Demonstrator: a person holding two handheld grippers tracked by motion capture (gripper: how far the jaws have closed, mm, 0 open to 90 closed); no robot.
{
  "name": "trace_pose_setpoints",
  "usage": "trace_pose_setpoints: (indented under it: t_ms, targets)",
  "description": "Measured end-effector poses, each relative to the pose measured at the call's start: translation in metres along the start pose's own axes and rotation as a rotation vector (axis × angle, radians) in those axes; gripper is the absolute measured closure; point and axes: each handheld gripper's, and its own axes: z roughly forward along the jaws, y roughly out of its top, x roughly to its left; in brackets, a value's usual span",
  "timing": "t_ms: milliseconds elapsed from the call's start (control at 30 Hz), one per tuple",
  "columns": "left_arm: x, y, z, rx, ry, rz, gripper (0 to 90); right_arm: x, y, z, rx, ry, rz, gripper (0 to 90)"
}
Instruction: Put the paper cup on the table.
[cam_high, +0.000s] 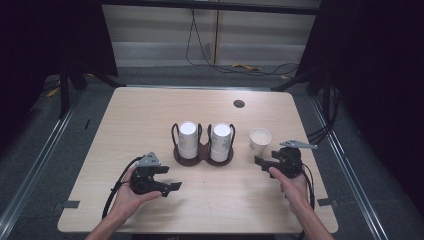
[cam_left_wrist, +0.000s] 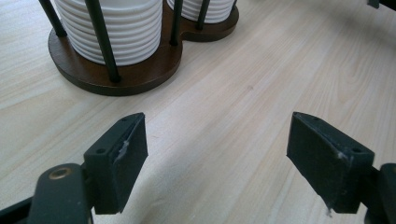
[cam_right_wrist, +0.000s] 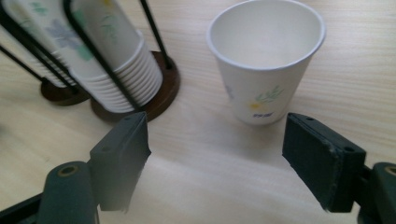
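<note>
Table: cup holder, paper cup

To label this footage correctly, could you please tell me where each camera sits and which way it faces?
High view: above the person's side, looking forward and down at the table; both hands, left tool and right tool show.
Left gripper view: rides the left tool, facing the cup holder; its open jaws show.
Right gripper view: rides the right tool, facing the upright paper cup; its open jaws show.
All share the cup holder.
</note>
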Motion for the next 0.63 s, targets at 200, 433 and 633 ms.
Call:
trace_pose_setpoints:
  t_ms: [200,433,633]
  targets:
    - [-0.001,-0.002,0.0,0.003,-0.003,0.02,20.3,0.02,-0.021,-0.012,-0.013,0.015,-0.03,26.5]
    - [0.0,-0.008,0.0,0.009,0.012,0.006,20.3,0.039,-0.046,-0.018,-0.006,0.054,-0.044,23.9]
    - [0.005,-0.012,-0.001,0.001,0.021,-0.02,19.7,0.032,-0.052,-0.012,0.019,0.042,-0.037,21.4]
